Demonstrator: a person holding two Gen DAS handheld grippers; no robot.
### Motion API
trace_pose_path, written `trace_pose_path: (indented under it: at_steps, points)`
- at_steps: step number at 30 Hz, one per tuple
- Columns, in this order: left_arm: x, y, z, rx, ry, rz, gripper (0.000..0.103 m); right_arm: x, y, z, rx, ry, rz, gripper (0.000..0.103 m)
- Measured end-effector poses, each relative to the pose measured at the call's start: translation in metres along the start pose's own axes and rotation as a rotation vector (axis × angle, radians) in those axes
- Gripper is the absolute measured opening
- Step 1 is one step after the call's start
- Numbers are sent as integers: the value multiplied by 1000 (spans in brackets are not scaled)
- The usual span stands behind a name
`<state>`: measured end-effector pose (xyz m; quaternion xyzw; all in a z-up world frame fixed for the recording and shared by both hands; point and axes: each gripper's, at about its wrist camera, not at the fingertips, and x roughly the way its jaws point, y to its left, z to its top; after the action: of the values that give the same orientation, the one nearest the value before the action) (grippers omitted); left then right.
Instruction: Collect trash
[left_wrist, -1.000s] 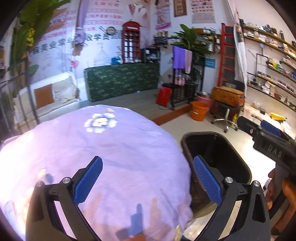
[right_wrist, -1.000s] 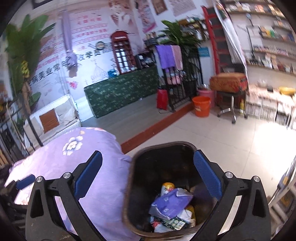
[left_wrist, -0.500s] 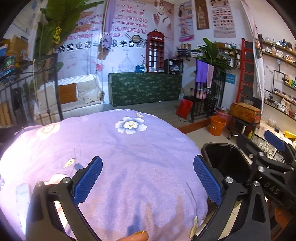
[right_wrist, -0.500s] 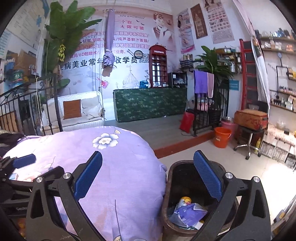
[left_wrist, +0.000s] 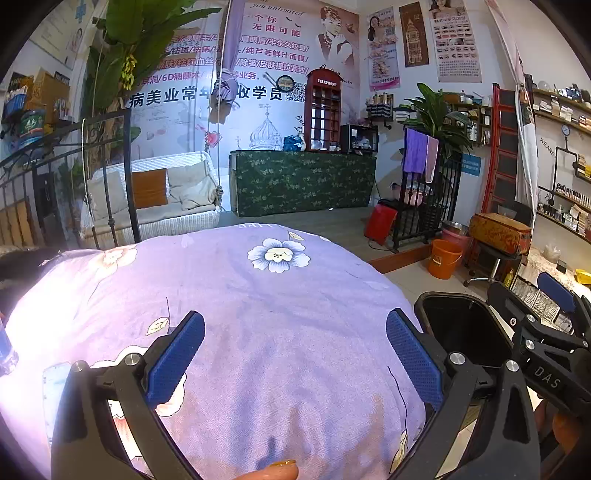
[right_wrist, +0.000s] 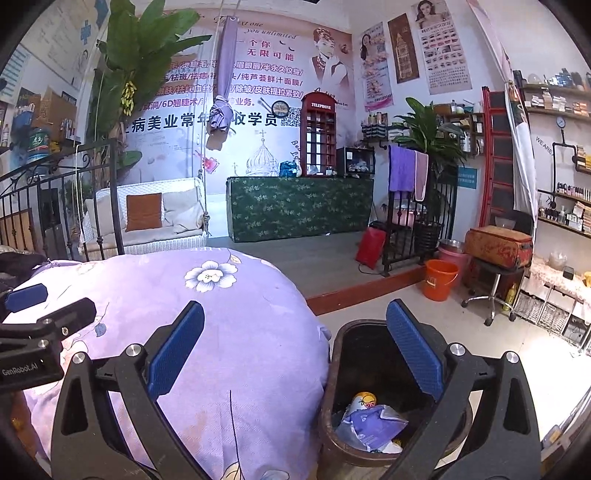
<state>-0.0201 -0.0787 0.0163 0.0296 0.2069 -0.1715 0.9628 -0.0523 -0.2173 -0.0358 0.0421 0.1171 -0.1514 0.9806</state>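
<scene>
both grippers (left_wrist: 295, 354) (right_wrist: 295, 354) gape empty; only the right view shows, seemingly, wrappers (right_wrist: 369, 424) in the bin (right_wrist: 328, 417).

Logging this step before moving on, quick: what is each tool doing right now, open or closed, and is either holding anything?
Left tool: open, holding nothing, over the purple bedspread.
Right tool: open, holding nothing, beside the trash bin.

Your left gripper (left_wrist: 295, 363) and right gripper (right_wrist: 295, 363): black frames, silver screws, blue ribbed finger pads (left_wrist: 173, 358). Left body reads "GenRobot.AI", right one "DAS".
</scene>
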Motion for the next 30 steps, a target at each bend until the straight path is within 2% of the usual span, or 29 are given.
trace_pose_path:
  at_steps: [30]
  points:
    - [-1, 1, -2, -6, 9, -7, 97, 5, 0, 2, 4, 12, -4, 97]
